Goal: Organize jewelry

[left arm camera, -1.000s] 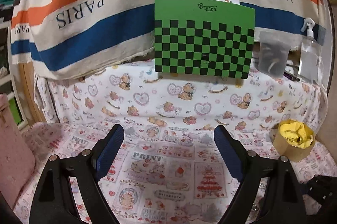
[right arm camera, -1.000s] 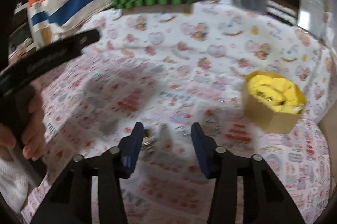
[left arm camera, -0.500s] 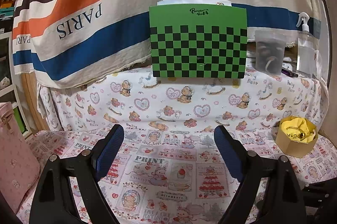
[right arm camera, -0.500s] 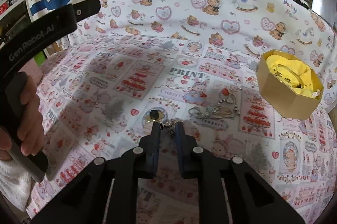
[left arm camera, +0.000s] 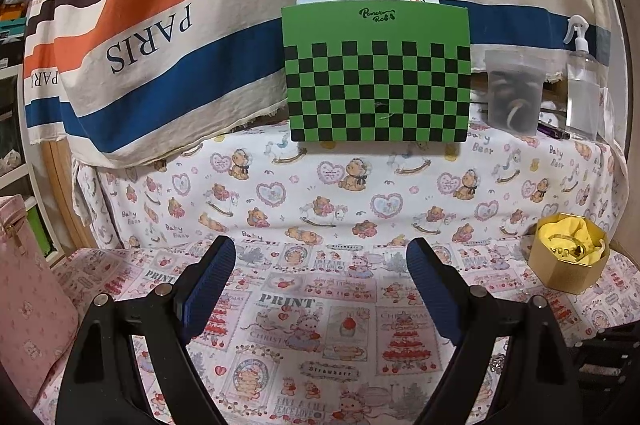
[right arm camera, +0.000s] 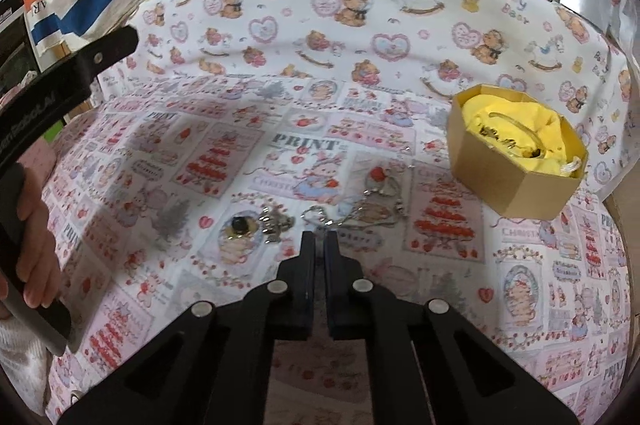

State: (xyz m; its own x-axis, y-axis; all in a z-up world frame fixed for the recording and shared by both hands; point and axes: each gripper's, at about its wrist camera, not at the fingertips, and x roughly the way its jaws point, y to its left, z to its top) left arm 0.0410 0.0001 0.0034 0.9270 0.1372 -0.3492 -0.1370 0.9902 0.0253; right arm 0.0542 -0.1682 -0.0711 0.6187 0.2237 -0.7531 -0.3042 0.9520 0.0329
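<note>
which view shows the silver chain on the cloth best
The right wrist view: the silver chain lies in plain sight on the printed cloth, just ahead of the right gripper tips. The left wrist view shows at most a small glint at its lower right edge, too little to identify.

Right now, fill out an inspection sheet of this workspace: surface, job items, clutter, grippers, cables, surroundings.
Surface: printed cloth covers the work area, flat.
Job's things: silver chain jewelry lies loose on the cloth; a black-stone piece lies to its left; the gold box with yellow lining already holds some pieces.
Clutter: nothing seen on the cloth besides the jewelry and box.
Grippers: right gripper shut at the near end of the chain; whether it pinches the chain cannot be told. Left gripper open, empty.
Cables: nothing seen.
Surroundings: green checkered box, clear container, spray bottle, striped PARIS fabric behind.
</note>
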